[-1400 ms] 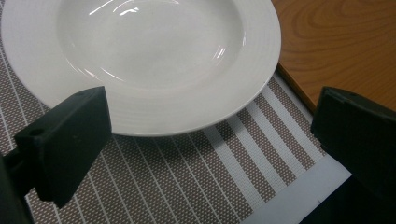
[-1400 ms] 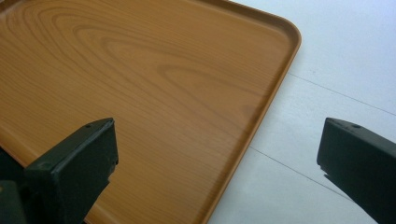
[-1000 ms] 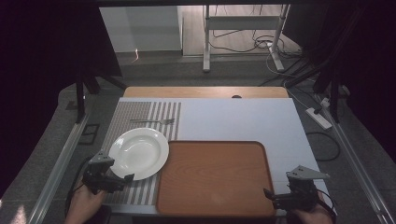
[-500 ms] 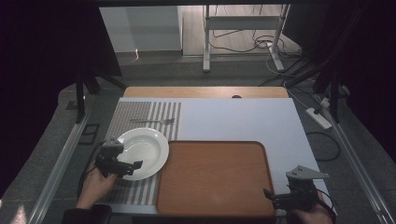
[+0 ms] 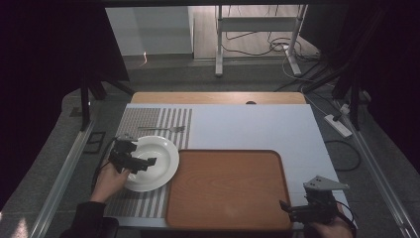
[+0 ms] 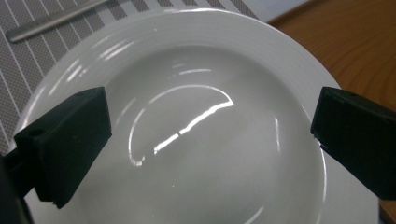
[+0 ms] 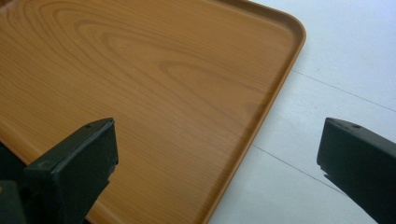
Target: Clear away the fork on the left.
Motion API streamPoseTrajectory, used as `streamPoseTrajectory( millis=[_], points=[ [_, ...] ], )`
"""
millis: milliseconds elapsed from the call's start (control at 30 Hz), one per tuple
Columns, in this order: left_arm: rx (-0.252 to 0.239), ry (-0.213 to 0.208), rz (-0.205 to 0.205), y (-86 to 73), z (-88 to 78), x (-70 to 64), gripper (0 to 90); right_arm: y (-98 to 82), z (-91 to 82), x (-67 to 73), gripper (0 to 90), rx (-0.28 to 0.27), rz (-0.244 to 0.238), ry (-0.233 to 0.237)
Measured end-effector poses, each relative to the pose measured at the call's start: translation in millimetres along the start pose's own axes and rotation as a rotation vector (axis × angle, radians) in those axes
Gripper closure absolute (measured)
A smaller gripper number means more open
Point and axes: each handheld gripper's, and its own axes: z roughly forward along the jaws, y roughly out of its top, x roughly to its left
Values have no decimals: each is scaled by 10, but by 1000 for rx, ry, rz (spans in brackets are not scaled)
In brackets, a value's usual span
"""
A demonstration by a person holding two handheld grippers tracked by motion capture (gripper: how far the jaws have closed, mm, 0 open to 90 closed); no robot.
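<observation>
At the table's near edge, toward five o'clock in the high view, the right gripper [image 5: 297,210] hovers just off the near right corner of a wooden tray [image 5: 228,188], its jaws spread wide; in the right gripper view the tray's [image 7: 140,84] raised rim runs between them, with the white table surface [image 7: 336,56] beyond. Around eight o'clock, the person's left hand [image 5: 110,181] holds the left gripper [image 5: 146,161] over the near left part of a white plate [image 5: 158,158], jaws likewise spread wide and pinching nothing. From the left gripper view, the empty, glossy plate [image 6: 201,135] lies beneath and between the two black jaws; whether they touch it cannot be told. That plate sits on a grey striped placemat [image 5: 171,119], its right rim just beside the tray's left edge. Farther off, near eleven o'clock, a fork [image 5: 161,129] lies on the placemat just past the plate.
</observation>
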Motion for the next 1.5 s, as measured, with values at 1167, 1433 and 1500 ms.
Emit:
streamPoseTrajectory(
  millis=[1167, 1433, 1500],
  points=[
    [69, 22, -53, 700, 552, 553, 0, -2, -2, -11, 0, -2, 7, 7],
    [87, 30, -72, 793, 683, 682, 1, -3, -3, -12, 0, -3, 7, 9],
    [97, 42, -77, 819, 736, 730, 17, -3, -3, -13, 0, -3, 7, 10]
  ],
)
